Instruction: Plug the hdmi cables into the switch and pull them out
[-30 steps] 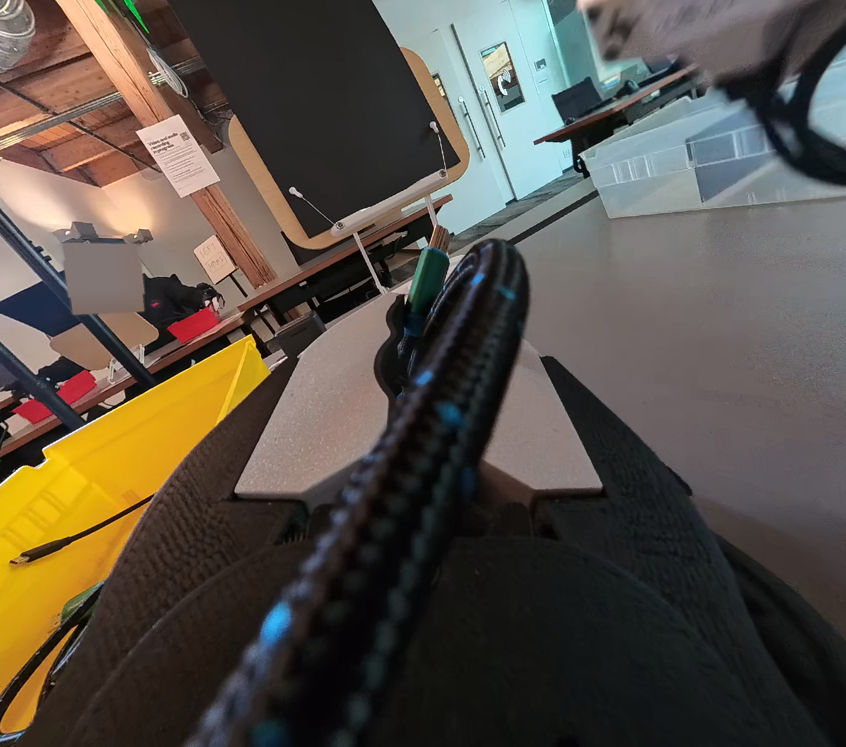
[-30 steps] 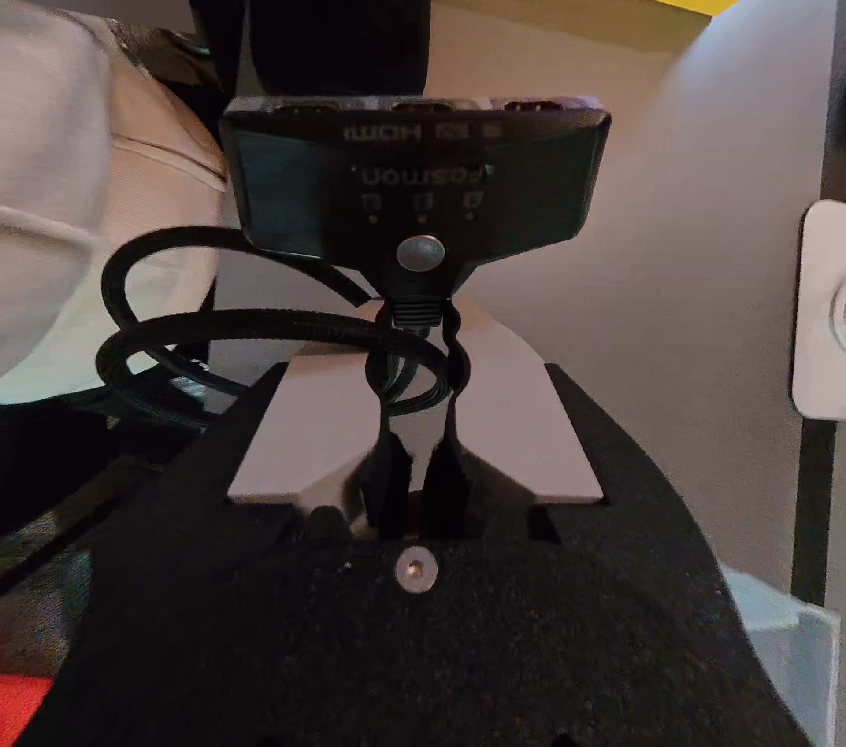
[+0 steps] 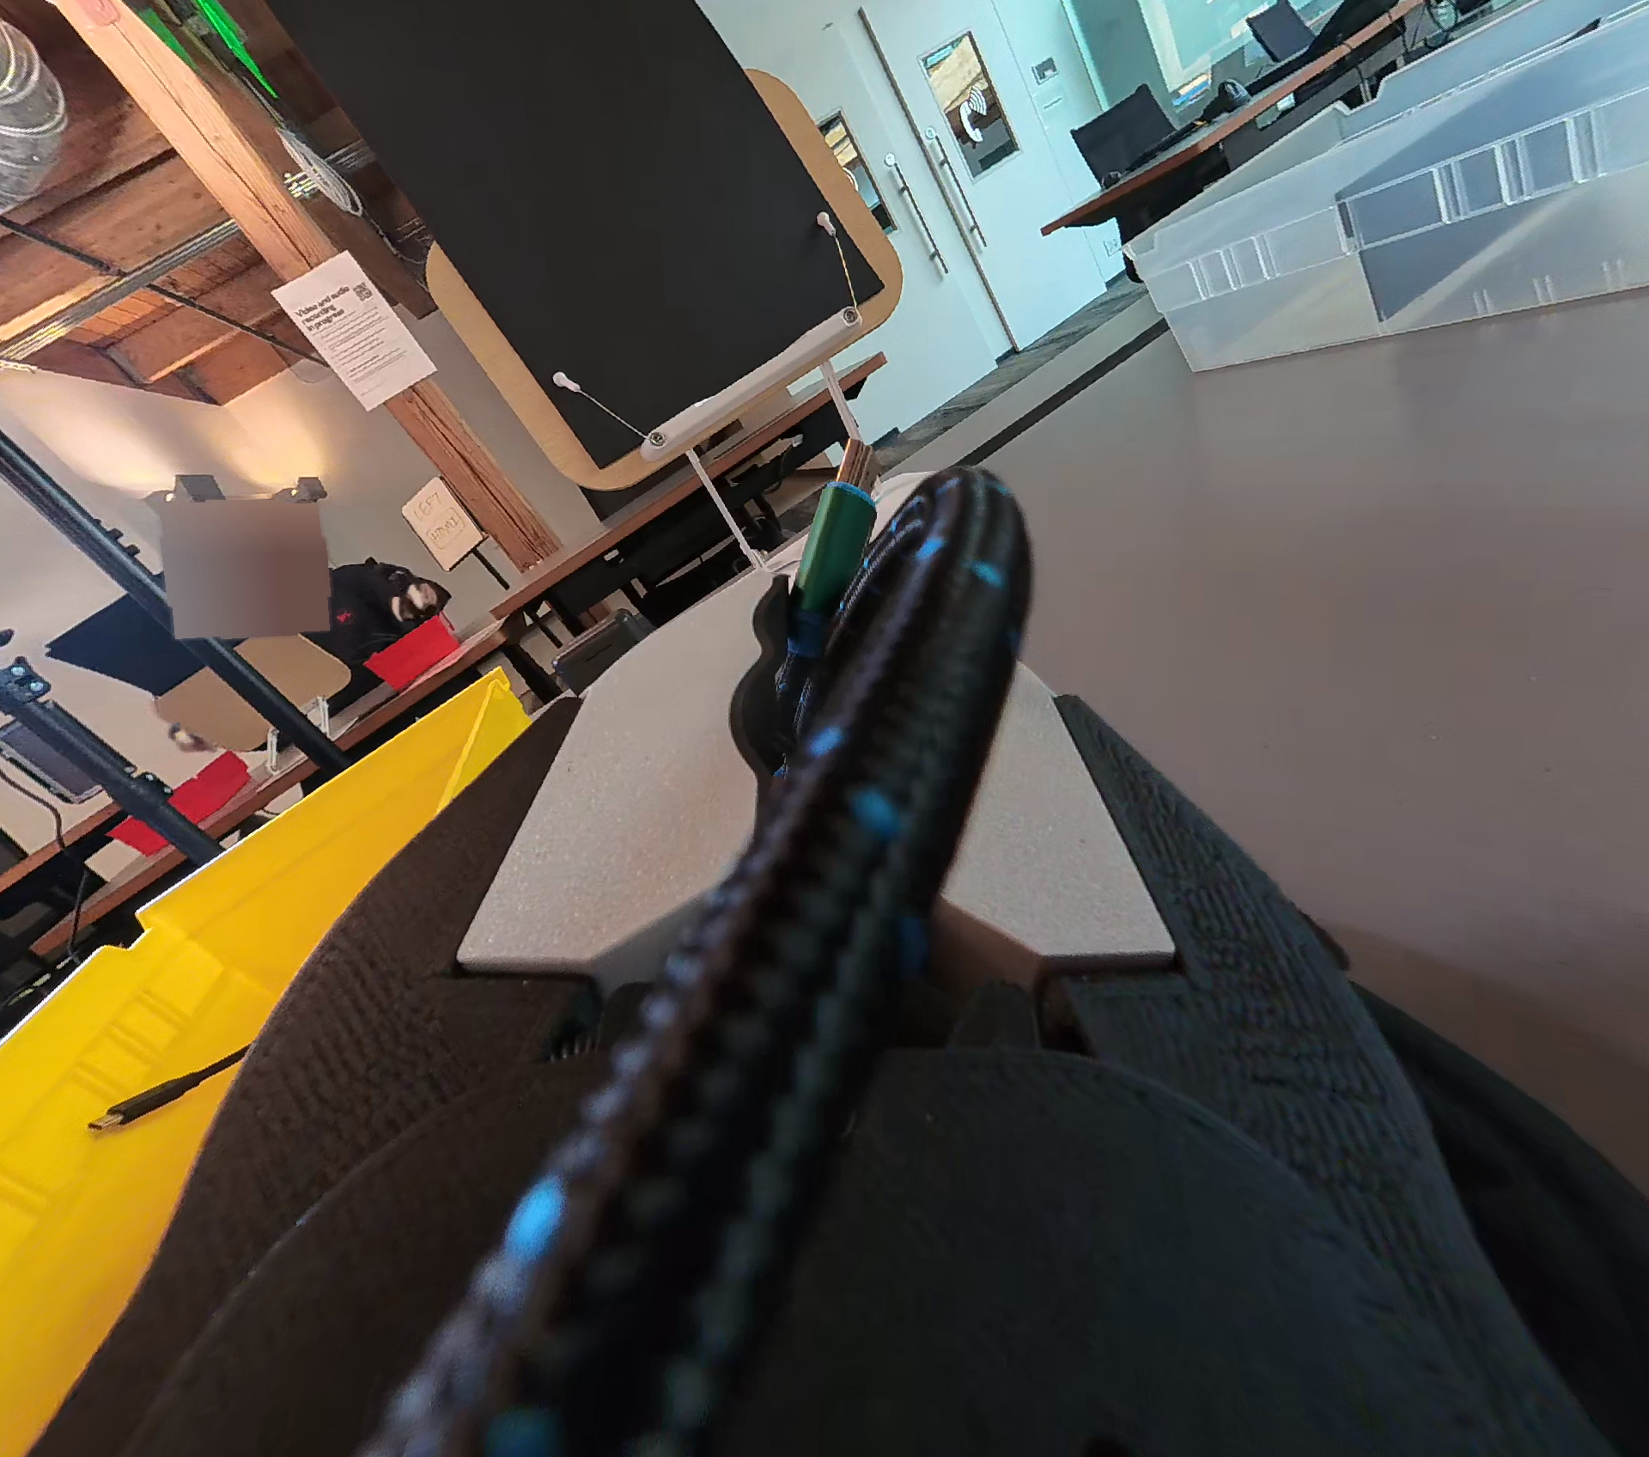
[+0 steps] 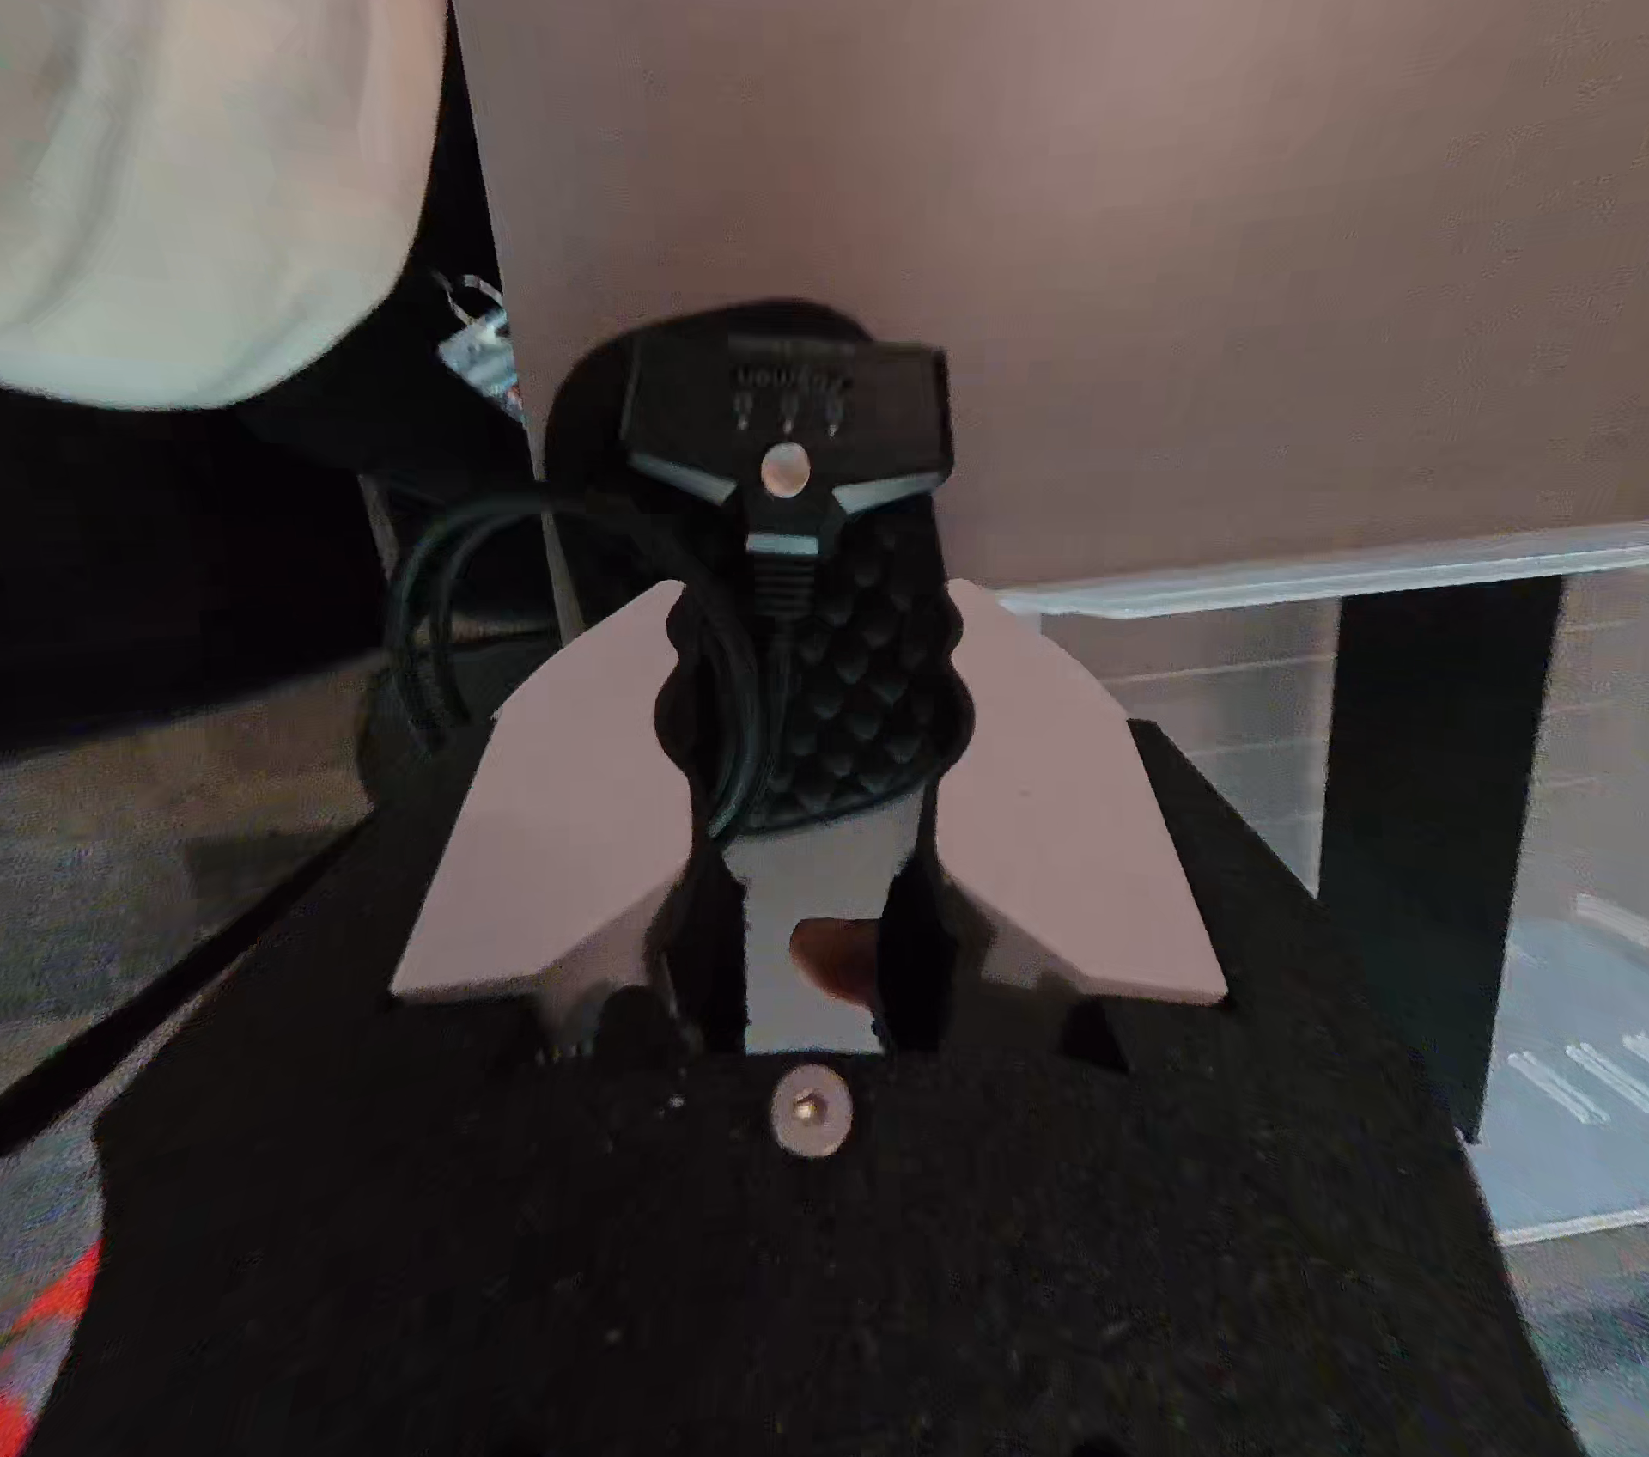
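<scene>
The left gripper (image 3: 807, 664) has its fingers clamped on a braided cable (image 3: 892, 745); the right gripper (image 4: 812, 664) has its fingers apart around the switch (image 4: 790, 414) lead.

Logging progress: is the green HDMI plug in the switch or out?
Out. The green plug, clamped in the left gripper, points into open air, off the switch.

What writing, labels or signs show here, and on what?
I do not quote writing; these bear it.
White paper notice on the wooden post: printed lines, a square code.
Small white card beside that post: handwriting.
Black switch box: pale lettering, blurred.
Door's glass panel: a white pictogram, no words.
</scene>
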{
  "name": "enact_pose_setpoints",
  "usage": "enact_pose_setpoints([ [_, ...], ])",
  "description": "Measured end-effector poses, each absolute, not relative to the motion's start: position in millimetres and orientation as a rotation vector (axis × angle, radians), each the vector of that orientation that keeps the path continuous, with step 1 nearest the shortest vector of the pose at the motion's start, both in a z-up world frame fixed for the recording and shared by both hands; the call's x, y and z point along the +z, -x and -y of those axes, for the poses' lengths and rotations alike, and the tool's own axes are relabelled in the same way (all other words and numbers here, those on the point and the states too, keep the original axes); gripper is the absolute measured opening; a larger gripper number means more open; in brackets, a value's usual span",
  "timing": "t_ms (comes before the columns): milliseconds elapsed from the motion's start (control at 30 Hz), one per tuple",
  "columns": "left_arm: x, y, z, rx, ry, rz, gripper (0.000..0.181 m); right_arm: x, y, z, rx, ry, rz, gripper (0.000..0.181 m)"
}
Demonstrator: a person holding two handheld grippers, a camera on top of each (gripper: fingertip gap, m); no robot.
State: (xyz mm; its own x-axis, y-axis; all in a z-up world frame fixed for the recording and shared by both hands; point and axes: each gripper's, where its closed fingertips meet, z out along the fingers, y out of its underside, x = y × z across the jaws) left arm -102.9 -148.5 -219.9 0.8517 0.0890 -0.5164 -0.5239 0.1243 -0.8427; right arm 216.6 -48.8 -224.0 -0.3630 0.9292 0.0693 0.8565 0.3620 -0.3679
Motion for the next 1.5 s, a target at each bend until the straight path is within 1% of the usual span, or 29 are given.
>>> enact_pose_setpoints([
  [67, -220, 103, 149, 0.460, 1.381, -0.381, 0.014, -203, -193, 48, 0.497, 1.560, 2.220, 0.047],
  [100, -219, 103, 149, 0.460, 1.380, -0.381, 0.014, -203, -185, 48, 0.518, 1.571, 2.181, 0.047],
  [133, -219, 103, 149, 0.460, 1.377, -0.380, 0.014, -214, -184, 49, 0.498, 1.604, 2.203, 0.051],
  [167, -219, 103, 149, 0.459, 1.375, -0.378, 0.014, -232, -190, 50, 0.426, 1.658, 2.271, 0.059],
  [200, -218, 103, 150, 0.457, 1.373, -0.376, 0.015, -253, -199, 49, 0.338, 1.704, 2.343, 0.061],
  [267, -218, 103, 150, 0.454, 1.373, -0.375, 0.014, -283, -208, 52, 0.267, 1.738, 2.405, 0.059],
  [333, -219, 103, 149, 0.455, 1.375, -0.378, 0.014, -299, -207, 51, 0.261, 1.773, 2.386, 0.059],
  [433, -219, 103, 149, 0.459, 1.377, -0.381, 0.014, -322, -219, 44, 0.057, 1.745, 2.484, 0.053],
  [600, -220, 102, 149, 0.462, 1.379, -0.386, 0.014, -332, -218, 46, -0.029, 1.772, 2.486, 0.051],
  [733, -220, 101, 149, 0.471, 1.376, -0.397, 0.014, -334, -219, 47, -0.145, 1.864, 2.500, 0.048],
  [867, -220, 101, 148, 0.467, 1.380, -0.396, 0.015, -332, -218, 45, 0.008, 1.814, 2.440, 0.042],
  [967, -221, 101, 146, 0.465, 1.390, -0.398, 0.014, -322, -216, 44, 0.012, 1.730, 2.365, 0.041],
  [1033, -221, 100, 146, 0.468, 1.393, -0.402, 0.014, -305, -208, 42, 0.057, 1.670, 2.298, 0.041],
  [1100, -222, 100, 146, 0.469, 1.396, -0.404, 0.014, -276, -195, 39, 0.129, 1.630, 2.206, 0.041],
  [1200, -223, 99, 144, 0.464, 1.418, -0.414, 0.014, -232, -165, 36, 0.234, 1.460, 2.070, 0.041],
  [1267, -226, 97, 141, 0.465, 1.451, -0.439, 0.014, -219, -138, 41, 0.326, 1.358, 2.019, 0.040],
  [1400, -235, 88, 134, 0.555, 1.538, -0.558, 0.014, -253, -92, 55, 0.393, 1.268, 2.143, 0.039],
  [1500, -233, 86, 132, 0.721, 1.532, -0.662, 0.014, -283, -61, 69, 0.512, 1.251, 2.221, 0.038],
])
